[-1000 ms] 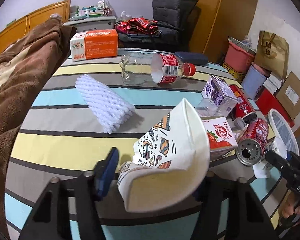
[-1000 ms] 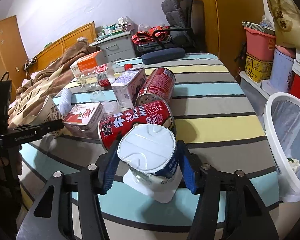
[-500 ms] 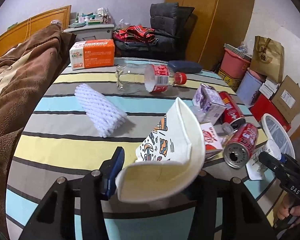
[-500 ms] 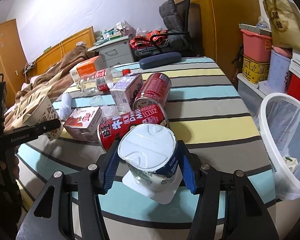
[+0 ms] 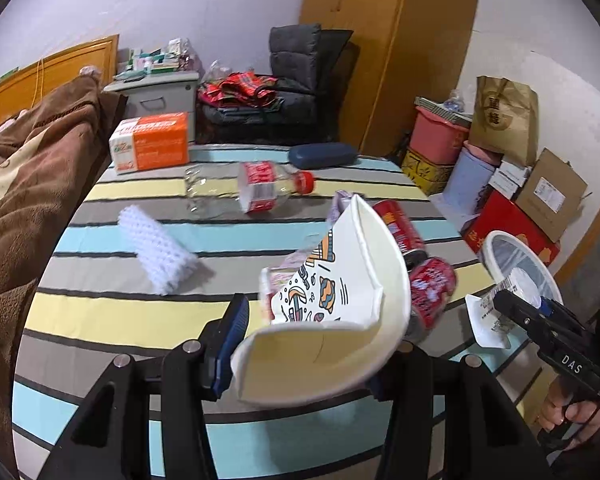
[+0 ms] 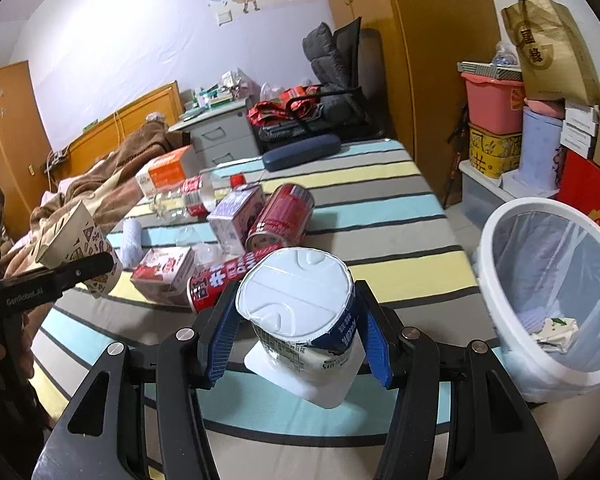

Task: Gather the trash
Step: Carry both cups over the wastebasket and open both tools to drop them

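My left gripper (image 5: 308,352) is shut on a squashed paper cup (image 5: 340,320) printed with cartoons, held above the striped table (image 5: 100,312). The cup hides the right finger. My right gripper (image 6: 298,332) is shut on an upturned white yogurt cup (image 6: 296,300), its peeled lid hanging below. A white trash bin (image 6: 496,240) with a clear liner stands beside the table's right edge, holding a little crumpled rubbish. In the right wrist view the left gripper (image 6: 80,268) and its paper cup (image 6: 72,236) show at far left.
On the table lie two red cans (image 6: 280,216), a purple carton (image 6: 236,216), a strawberry carton (image 6: 164,268), a plastic bottle (image 5: 244,192), a white foam net (image 5: 156,252), an orange box (image 5: 152,142) and a dark case (image 5: 322,154). A brown blanket (image 5: 20,200) borders the left; boxes stack at right.
Both grippers have risen a little off the table with their loads. The left one carried the paper cup to the right, towards the bin; the bin looms larger in the right wrist view.
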Demonstrator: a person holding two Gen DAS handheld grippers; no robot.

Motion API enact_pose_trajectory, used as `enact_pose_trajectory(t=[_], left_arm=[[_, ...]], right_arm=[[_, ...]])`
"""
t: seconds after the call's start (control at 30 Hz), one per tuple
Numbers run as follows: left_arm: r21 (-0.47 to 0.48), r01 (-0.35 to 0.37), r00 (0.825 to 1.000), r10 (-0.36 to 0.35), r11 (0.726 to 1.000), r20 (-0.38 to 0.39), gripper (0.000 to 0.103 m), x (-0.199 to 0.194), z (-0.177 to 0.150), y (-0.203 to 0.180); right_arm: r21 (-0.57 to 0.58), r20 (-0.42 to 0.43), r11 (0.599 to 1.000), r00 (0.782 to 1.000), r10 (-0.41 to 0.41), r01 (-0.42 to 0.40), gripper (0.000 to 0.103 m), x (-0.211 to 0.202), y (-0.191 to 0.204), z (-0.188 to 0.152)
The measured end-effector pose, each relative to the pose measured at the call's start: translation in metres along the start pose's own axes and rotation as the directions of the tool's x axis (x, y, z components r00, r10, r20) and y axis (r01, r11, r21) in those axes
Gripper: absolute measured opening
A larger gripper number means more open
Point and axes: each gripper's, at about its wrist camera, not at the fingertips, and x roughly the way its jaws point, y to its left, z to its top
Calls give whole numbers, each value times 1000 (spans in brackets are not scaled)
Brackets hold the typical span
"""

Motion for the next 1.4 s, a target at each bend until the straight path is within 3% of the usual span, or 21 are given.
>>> enact_pose_trajectory(t=[0.37,0.77,1.03,1.4], left_arm=[[90,55,998,-57,994,23,52,-2,12,-54],[194,157,987,-162,968,6,52,12,26,-133],[269,241,970,-241,933,-31,52,30,31,-195],[316,357,934,-341,879,-108,52,60,29,-266]], right_arm=[[37,57,999,997,-43,40,57,-20,-25,7],[78,103,988,985,-138,130,57,-44,-67,14],[119,104,974,973,-207,195,57,-56,-101,15],[204,74,938,951,-299,279,57,-63,-153,14]])
